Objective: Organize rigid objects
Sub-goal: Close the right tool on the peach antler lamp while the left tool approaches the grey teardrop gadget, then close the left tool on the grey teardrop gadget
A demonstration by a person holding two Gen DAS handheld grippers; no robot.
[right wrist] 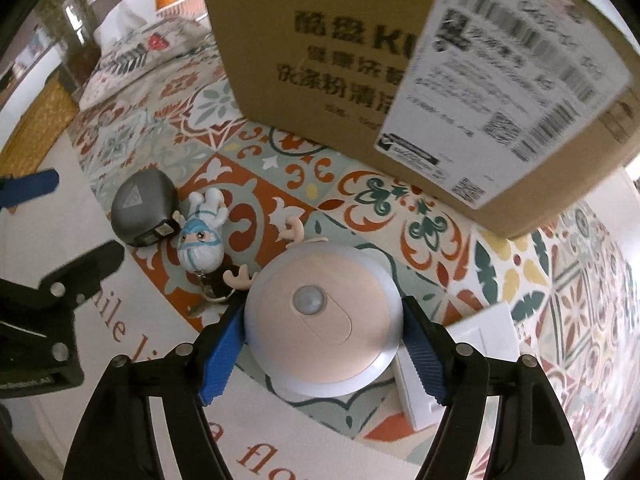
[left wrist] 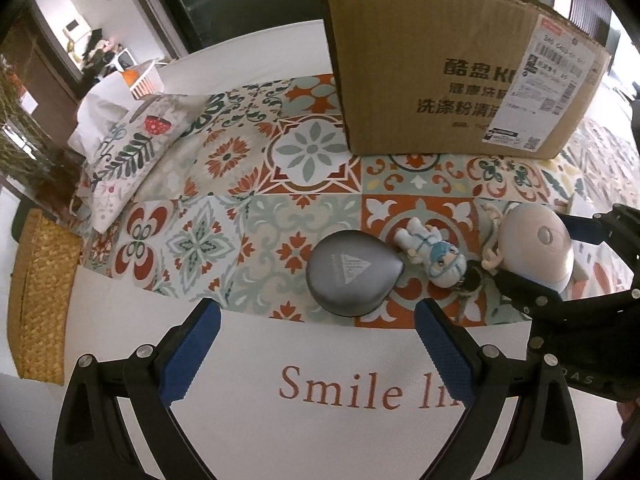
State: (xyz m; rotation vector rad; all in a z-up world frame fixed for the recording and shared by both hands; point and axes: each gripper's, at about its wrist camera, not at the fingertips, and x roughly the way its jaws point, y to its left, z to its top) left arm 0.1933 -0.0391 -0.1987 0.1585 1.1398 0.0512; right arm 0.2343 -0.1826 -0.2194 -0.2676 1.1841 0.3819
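Note:
A round pink-and-white sensor light with small antlers (right wrist: 324,316) sits between the blue pads of my right gripper (right wrist: 324,344), which are shut on its sides; it also shows in the left wrist view (left wrist: 534,242). A grey teardrop-shaped case (left wrist: 350,274) lies on the patterned cloth just ahead of my left gripper (left wrist: 318,344), which is open and empty. The case also shows in the right wrist view (right wrist: 142,208). A small doll keychain in a white suit (left wrist: 430,254) lies between the case and the light, and appears in the right wrist view (right wrist: 202,236).
A large cardboard box (left wrist: 448,60) stands on the cloth behind the objects. A patterned cushion (left wrist: 124,152) lies at the left, a woven basket (left wrist: 40,292) beyond the table edge. A white flat box (right wrist: 472,360) lies under my right gripper's right finger.

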